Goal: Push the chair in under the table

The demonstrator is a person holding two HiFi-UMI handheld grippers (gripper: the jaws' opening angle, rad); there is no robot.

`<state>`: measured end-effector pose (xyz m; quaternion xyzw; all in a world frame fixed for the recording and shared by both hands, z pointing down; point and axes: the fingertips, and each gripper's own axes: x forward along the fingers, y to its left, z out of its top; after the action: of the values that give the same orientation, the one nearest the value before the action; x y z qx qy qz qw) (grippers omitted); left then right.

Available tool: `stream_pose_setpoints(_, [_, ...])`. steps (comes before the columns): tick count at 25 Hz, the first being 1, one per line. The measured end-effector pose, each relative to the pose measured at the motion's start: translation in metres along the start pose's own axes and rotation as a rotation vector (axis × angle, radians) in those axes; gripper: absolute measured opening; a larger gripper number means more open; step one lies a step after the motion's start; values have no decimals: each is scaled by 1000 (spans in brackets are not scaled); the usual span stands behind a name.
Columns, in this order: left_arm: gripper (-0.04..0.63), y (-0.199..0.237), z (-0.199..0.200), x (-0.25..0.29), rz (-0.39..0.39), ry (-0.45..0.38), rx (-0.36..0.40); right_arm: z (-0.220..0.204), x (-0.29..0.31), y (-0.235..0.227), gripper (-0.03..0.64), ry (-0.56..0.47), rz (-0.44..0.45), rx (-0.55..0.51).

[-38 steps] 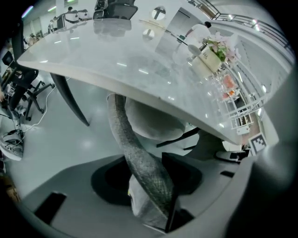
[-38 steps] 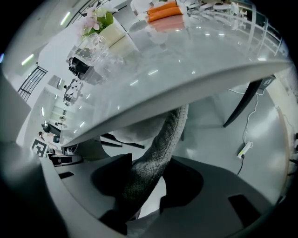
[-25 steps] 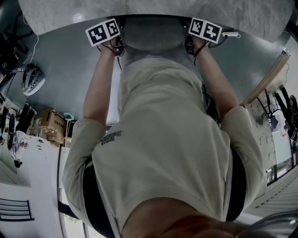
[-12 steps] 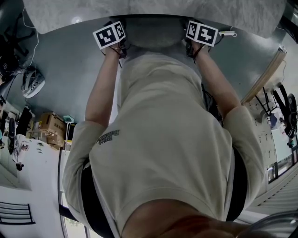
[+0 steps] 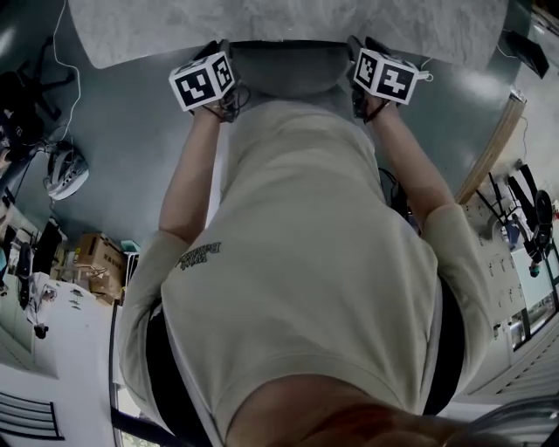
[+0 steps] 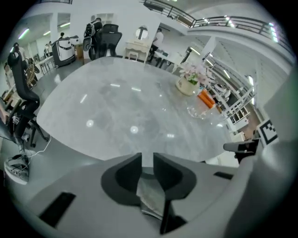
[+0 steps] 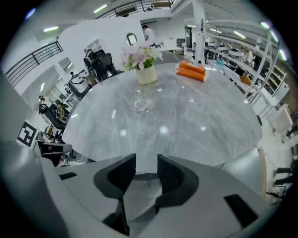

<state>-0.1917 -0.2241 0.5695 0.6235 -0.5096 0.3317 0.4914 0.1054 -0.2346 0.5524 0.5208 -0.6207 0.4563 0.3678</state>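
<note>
**Hovering at the chair [image 5: 284, 68] by the marble table [image 5: 288, 26], both claws released**

Head view: the camera looks steeply down past the person's beige shirt [image 5: 306, 262], and both bare arms reach forward. The left gripper [image 5: 210, 85] and the right gripper [image 5: 377, 79], each topped by its marker cube, sit at the two upper corners of the chair's grey backrest, one on either side. Whether they touch it cannot be told from here. The backrest lies right at the table's edge. The rest of the chair is hidden under the tabletop and behind the shirt. On the grey floor to the left are a helmet-like object [image 5: 65, 170] and some cardboard boxes [image 5: 98, 253].

Left gripper view: the dark jaws stand a narrow gap apart, having just been closing. They clamp nothing, and only the table's pale edge shows through the slit. Beyond them the tabletop carries a white pot of pink flowers [image 6: 190, 82], some orange items [image 6: 206, 98] and a clear glass piece [image 6: 200, 111]. A black office chair [image 6: 21, 93] stands off to the left. The right gripper's marker cube peeks in at the right edge.

Right gripper view: these jaws stand wider apart than the left pair and have also just been closing. Their pads press on nothing, and the table edge shows in the gap. The flower pot, orange items and glass piece lie farther along the tabletop.
</note>
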Motion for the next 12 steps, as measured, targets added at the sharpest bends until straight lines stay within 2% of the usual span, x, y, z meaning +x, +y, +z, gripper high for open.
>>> stream_pose_setpoints(7, [27,-33,66,-55,-99,-183,104,59,-54,40,88,-176,31,-73])
stream_pose_setpoints(12, [12,-62,120,-97,-120,-358,238,104,-100,71,60,-337,73,-132])
